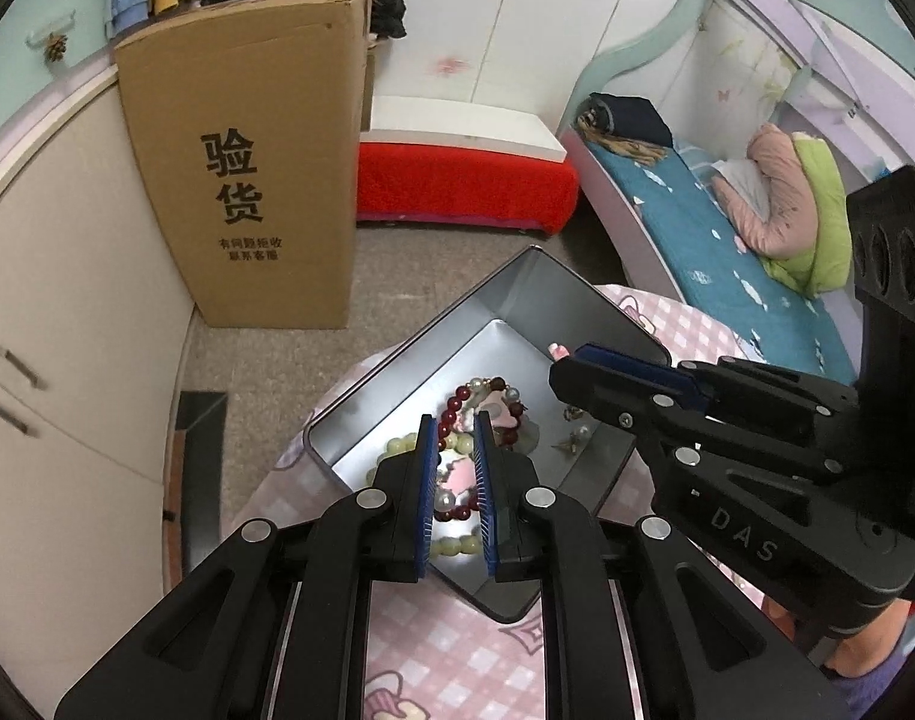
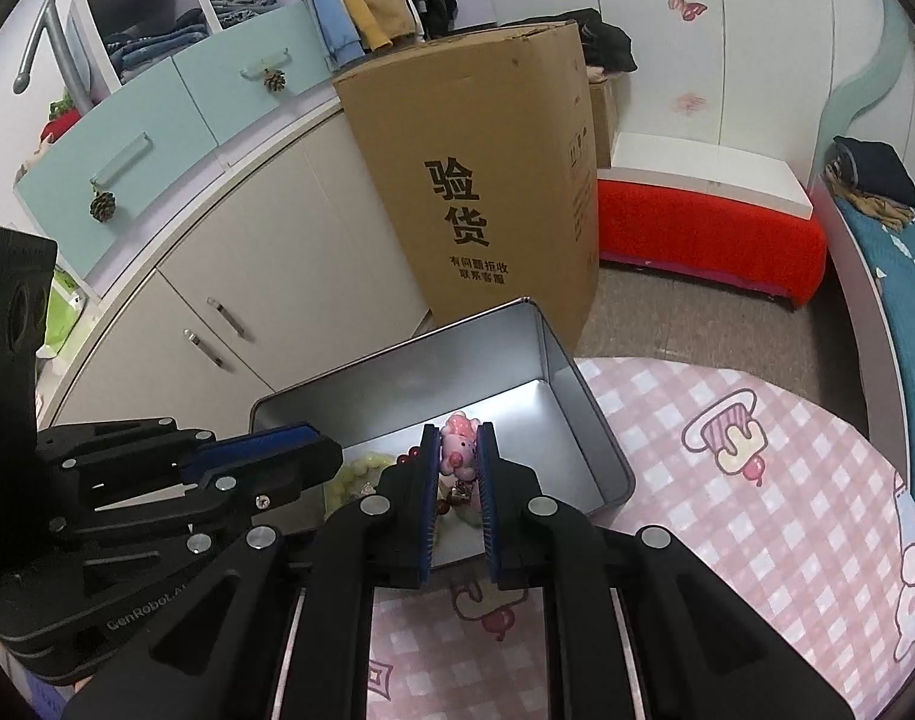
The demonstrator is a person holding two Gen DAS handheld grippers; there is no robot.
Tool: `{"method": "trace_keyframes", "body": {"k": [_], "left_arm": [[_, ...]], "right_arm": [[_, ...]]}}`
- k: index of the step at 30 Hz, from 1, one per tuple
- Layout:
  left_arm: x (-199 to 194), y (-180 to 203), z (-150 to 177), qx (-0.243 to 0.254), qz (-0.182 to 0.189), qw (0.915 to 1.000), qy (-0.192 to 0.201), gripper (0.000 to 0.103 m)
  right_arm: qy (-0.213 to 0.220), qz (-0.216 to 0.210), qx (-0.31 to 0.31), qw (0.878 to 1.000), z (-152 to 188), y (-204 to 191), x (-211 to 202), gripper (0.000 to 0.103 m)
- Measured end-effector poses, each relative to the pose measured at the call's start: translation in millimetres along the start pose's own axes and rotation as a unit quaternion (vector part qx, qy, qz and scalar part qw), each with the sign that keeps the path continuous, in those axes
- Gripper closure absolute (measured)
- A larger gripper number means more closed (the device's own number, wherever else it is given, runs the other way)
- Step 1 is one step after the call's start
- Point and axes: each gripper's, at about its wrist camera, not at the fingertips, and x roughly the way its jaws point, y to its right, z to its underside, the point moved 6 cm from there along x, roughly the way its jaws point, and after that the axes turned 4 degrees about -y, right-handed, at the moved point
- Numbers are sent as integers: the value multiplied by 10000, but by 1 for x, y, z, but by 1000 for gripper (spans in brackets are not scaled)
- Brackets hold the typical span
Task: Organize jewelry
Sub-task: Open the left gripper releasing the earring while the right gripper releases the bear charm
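An open silver tin box (image 1: pixel 397 384) stands on the pink checked table. In it lie a dark red bead bracelet (image 1: pixel 457 414), a pale green bead bracelet (image 1: pixel 397 447) and small earrings (image 1: pixel 574 435). My left gripper (image 1: pixel 457 432) hangs over the box, its jaws slightly apart with nothing between them. My right gripper (image 2: pixel 459 450) is shut on a pink pig charm (image 2: pixel 457 450) and holds it over the box (image 2: pixel 577 414). The right gripper also shows in the left wrist view (image 1: pixel 577 354), and the left gripper in the right wrist view (image 2: pixel 289 444).
A tall cardboard box (image 2: pixel 487 180) stands on the floor behind the table. White cabinets (image 2: pixel 247 282) are at the left, a red bench (image 2: pixel 709 234) at the back, a bed (image 1: pixel 727 240) at the right. The pink tablecloth (image 2: pixel 757 480) spreads right of the tin.
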Motion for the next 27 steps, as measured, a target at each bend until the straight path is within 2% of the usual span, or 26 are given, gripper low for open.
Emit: {"method": "trace_keyframes", "body": {"k": [8,12,16,18,19,20,22,24,27], "left_arm": [[-8,-1,2,-13,39,10000,50,89],[-18,6,3,-34,67,9999,111,89],[-30,19,5,30,85,9997,213,89],[-35,30,8,79,110,9996,262,80],[-38,37,9,110,115,9993,326,55],[-41,42,10,136,102,9990,414,35],[-49,56,14,264,52,9976,632,34],[-49,72,21,393,114,9973,606,34],[-44,99,34,597,222,9967,504,34]], "right_arm": [[33,-103,39,9999,2,0,-10,88],[182,-56,41,9998,3,4,-30,80],[343,9,10,9994,10,14,-59,80],[424,78,16,9991,15,21,-75,75],[460,102,22,9989,18,25,-82,73],[499,117,30,9987,21,29,-89,71],[576,187,50,9982,32,40,-106,70],[599,253,71,9979,43,52,-117,66],[598,398,134,9973,63,68,-128,65]]}}
